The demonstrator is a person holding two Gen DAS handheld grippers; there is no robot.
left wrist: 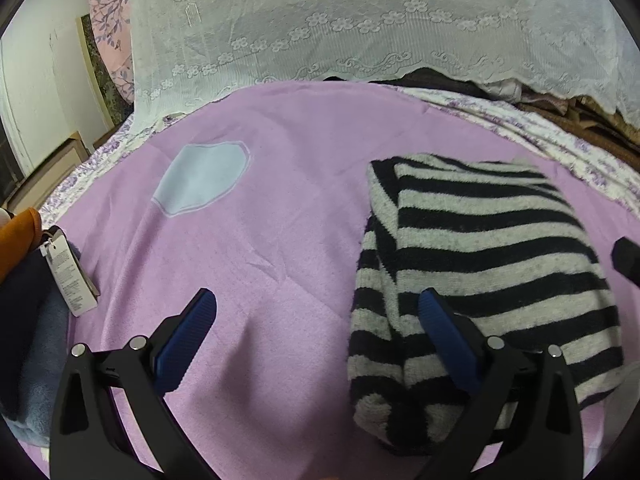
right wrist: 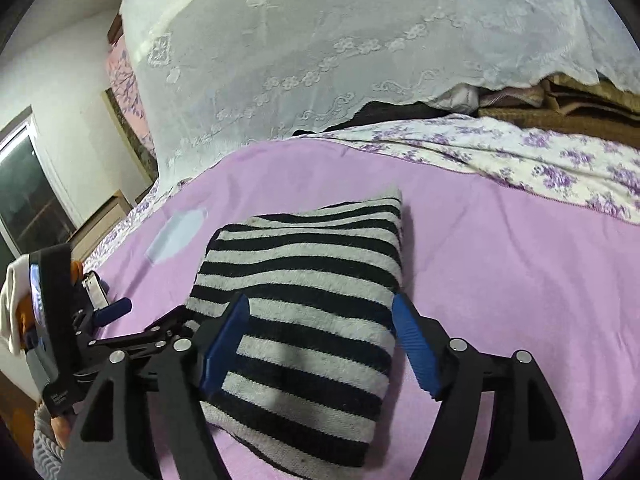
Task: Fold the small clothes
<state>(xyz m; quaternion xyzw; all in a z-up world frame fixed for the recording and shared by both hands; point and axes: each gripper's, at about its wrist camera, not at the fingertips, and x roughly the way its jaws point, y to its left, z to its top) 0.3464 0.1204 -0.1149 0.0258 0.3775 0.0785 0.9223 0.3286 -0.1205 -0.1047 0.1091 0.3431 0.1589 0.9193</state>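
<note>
A folded garment with black and grey stripes (left wrist: 480,248) lies flat on the lilac blanket (left wrist: 256,248). In the left wrist view my left gripper (left wrist: 316,300) is open. Its left pad hangs over bare blanket and its right pad sits over the garment's near left part, with nothing pinched. In the right wrist view the same striped garment (right wrist: 304,280) fills the middle. My right gripper (right wrist: 320,304) is open just above its near end, one blue pad at each side edge and neither pressing in. One blue finger (right wrist: 116,307) of the left gripper shows at the far left.
A white lace cover (left wrist: 360,20) drapes a tall pile behind the blanket. A purple-flowered sheet (right wrist: 520,156) borders the back right. At the left lie orange, navy and blue clothes with a paper tag (left wrist: 70,276). A pale blue patch (left wrist: 204,178) marks the blanket.
</note>
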